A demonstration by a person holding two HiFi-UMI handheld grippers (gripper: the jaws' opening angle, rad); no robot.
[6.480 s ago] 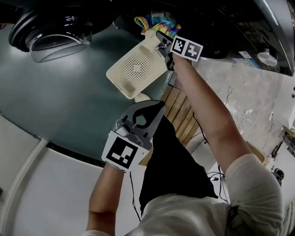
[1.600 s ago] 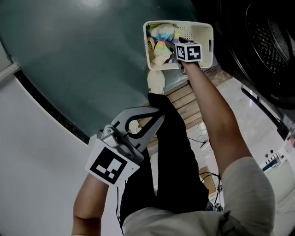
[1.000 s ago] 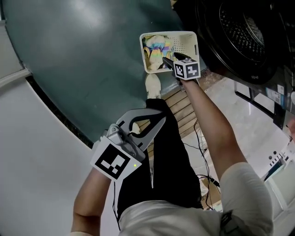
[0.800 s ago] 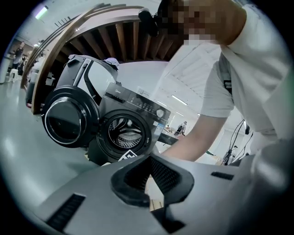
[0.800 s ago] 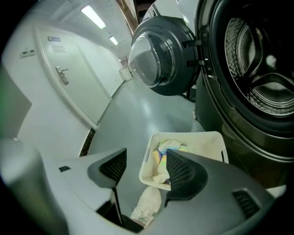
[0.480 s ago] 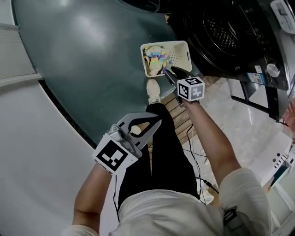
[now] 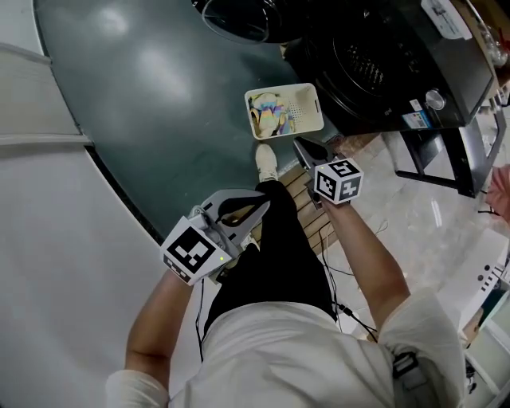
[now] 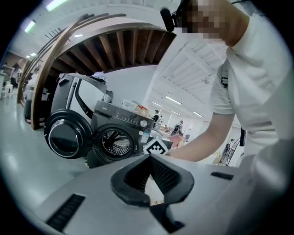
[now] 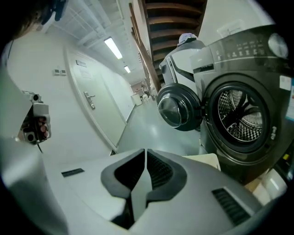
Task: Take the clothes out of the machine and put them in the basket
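The cream basket (image 7: 307,102) stands on the dark floor in front of the black washing machine (image 7: 382,60), with colourful clothes (image 7: 269,114) in its left half. The round door (image 7: 239,17) hangs open and the drum (image 9: 239,119) looks bare inside. My right gripper (image 7: 307,149) is shut on nothing, raised above and just nearer than the basket; its own view (image 9: 144,158) faces the machine. Level with the person's thigh, my left gripper (image 7: 259,209) is shut and empty too, and its own view (image 8: 149,158) looks at the machine (image 8: 121,137).
A shoe (image 7: 265,162) stands just before the basket. Wooden slats (image 7: 307,209) lie under the right arm, with cables (image 7: 351,312) on the pale floor. A black frame (image 7: 446,151) stands right of the machine. A white wall runs along the left (image 7: 56,263).
The right gripper has lifted up and back out of the basket, leaving the colourful clothes in it. The left gripper has risen as well, and the basket now looks smaller and farther off.
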